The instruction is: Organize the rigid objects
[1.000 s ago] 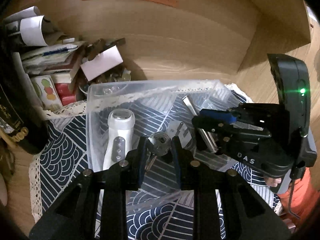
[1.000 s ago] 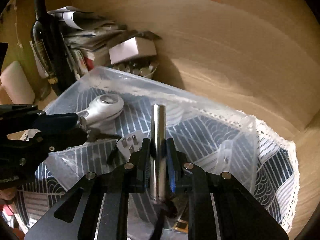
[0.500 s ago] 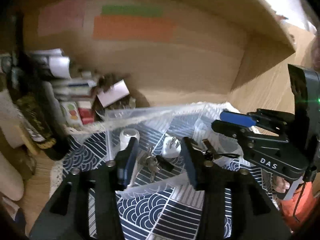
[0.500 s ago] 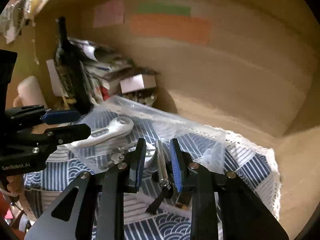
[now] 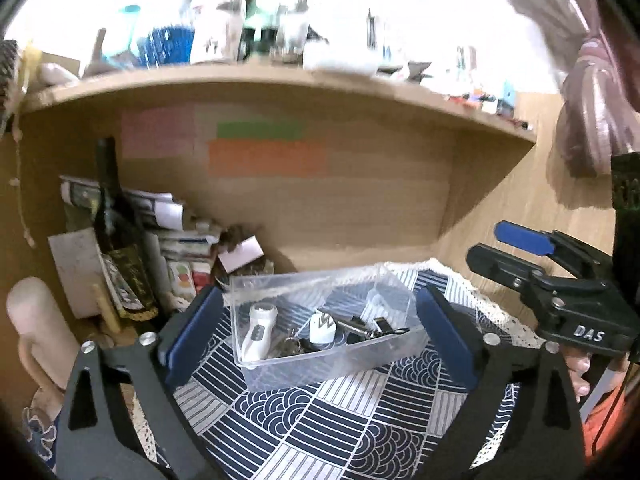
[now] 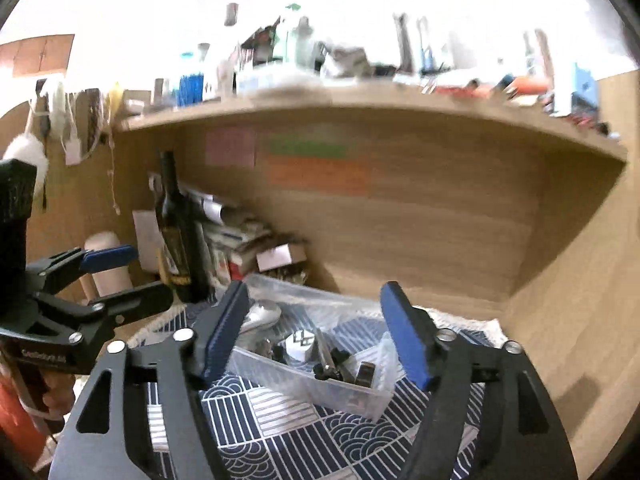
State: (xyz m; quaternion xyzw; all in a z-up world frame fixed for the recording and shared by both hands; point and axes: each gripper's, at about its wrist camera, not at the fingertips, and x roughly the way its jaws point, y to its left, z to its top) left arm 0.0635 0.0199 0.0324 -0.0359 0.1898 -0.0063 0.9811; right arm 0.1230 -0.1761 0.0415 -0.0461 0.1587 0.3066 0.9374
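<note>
A clear plastic box [image 5: 280, 372] stands on a blue patterned cloth [image 5: 320, 420]. In it lie a white handheld device [image 5: 258, 326], a white plug adapter [image 5: 322, 326], keys [image 5: 290, 346], a metal rod [image 6: 326, 354] and dark small parts [image 5: 376, 326]. The box also shows in the right wrist view [image 6: 320, 388]. My left gripper [image 5: 316, 328] is open wide and empty, pulled back above the cloth. My right gripper [image 6: 314, 330] is open wide and empty, also back from the box.
A dark wine bottle [image 5: 116, 232], stacked papers and books [image 5: 172, 224] and a small white box [image 5: 242, 254] crowd the back left of the wooden alcove. A cluttered shelf [image 5: 280, 84] runs overhead. A wooden side wall [image 6: 580, 280] stands at the right.
Both grippers let go: the left released the keys, the right released the metal rod into the box. Both opened wide and drew back and up from the box.
</note>
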